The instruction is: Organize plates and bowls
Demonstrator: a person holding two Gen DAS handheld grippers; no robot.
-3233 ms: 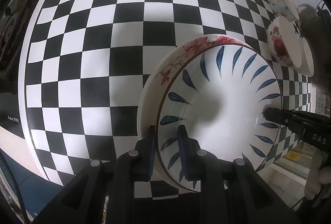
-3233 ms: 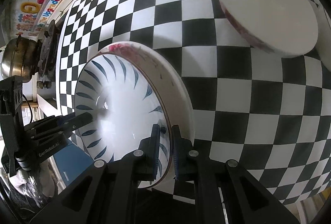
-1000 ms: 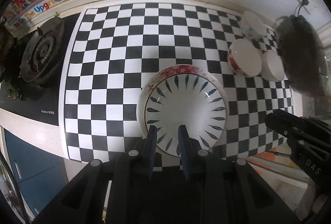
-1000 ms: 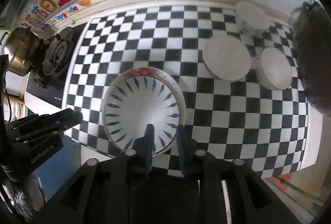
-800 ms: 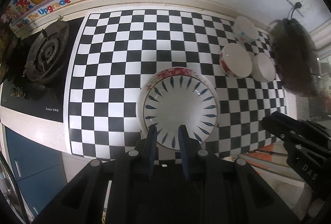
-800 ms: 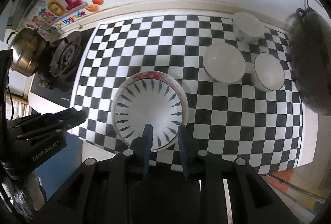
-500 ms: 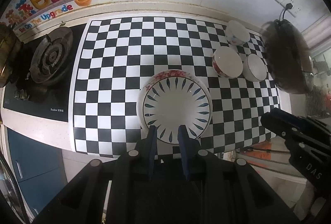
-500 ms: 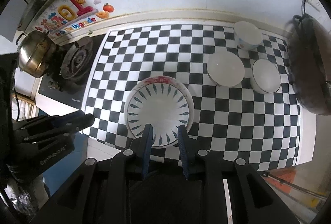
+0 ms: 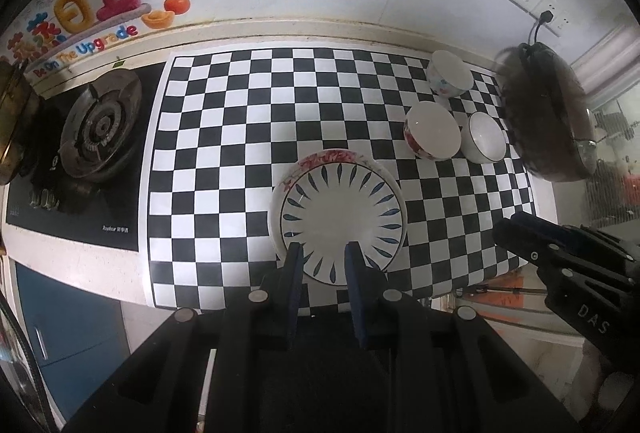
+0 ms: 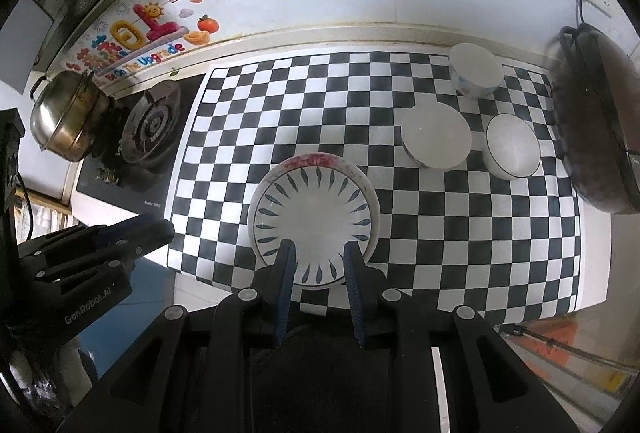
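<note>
Left wrist view: two stacked plates (image 9: 340, 217), three bowls (image 9: 432, 129); my left gripper (image 9: 322, 257) and right gripper (image 10: 318, 257) point steeply down, jaws narrowly apart, empty.

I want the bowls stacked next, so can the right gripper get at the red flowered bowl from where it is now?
Probably yes: the right gripper is empty above the counter, and the red flowered bowl stands open-topped with nothing over it, close beside the dark-rimmed bowl.
</note>
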